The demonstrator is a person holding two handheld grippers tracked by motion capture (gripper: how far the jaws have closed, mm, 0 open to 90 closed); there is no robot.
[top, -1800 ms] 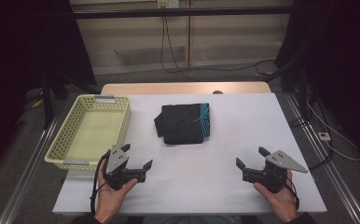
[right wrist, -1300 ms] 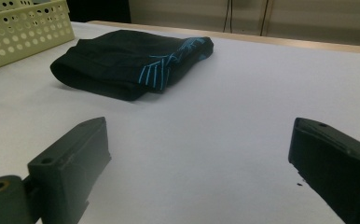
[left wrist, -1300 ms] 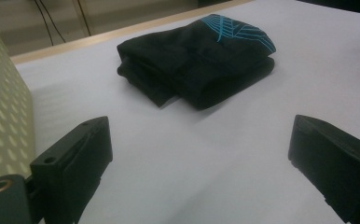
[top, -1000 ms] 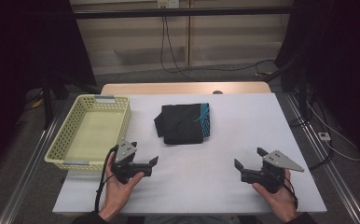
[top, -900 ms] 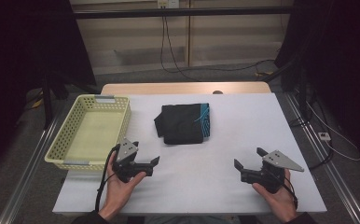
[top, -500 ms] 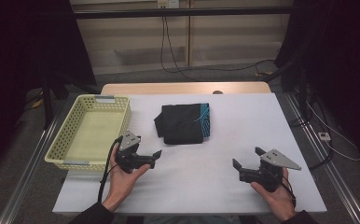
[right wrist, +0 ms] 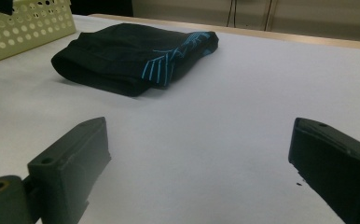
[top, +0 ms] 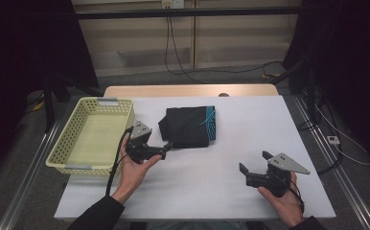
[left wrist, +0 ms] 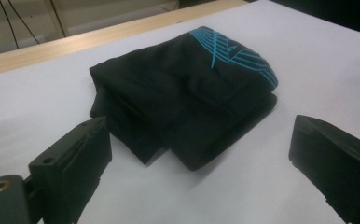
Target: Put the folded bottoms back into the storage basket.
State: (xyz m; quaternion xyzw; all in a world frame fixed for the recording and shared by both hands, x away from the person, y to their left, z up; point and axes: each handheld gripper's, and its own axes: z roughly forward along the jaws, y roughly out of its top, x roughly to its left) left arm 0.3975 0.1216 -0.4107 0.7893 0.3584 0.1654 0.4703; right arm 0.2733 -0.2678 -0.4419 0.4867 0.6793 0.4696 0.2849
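Right beside the basket [top: 91, 134], the left gripper [top: 164, 149] has slid up to the folded shirt [top: 189, 126], fingers open, so a grab looks close. Right gripper [top: 253, 168] idles open, well away.

No readable text, labels, brands or numbers; folded black garment [top: 189, 126] bears teal line pattern only.

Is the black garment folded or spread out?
Folded: the black garment lies as a compact stack of layers on the table, edges doubled over.
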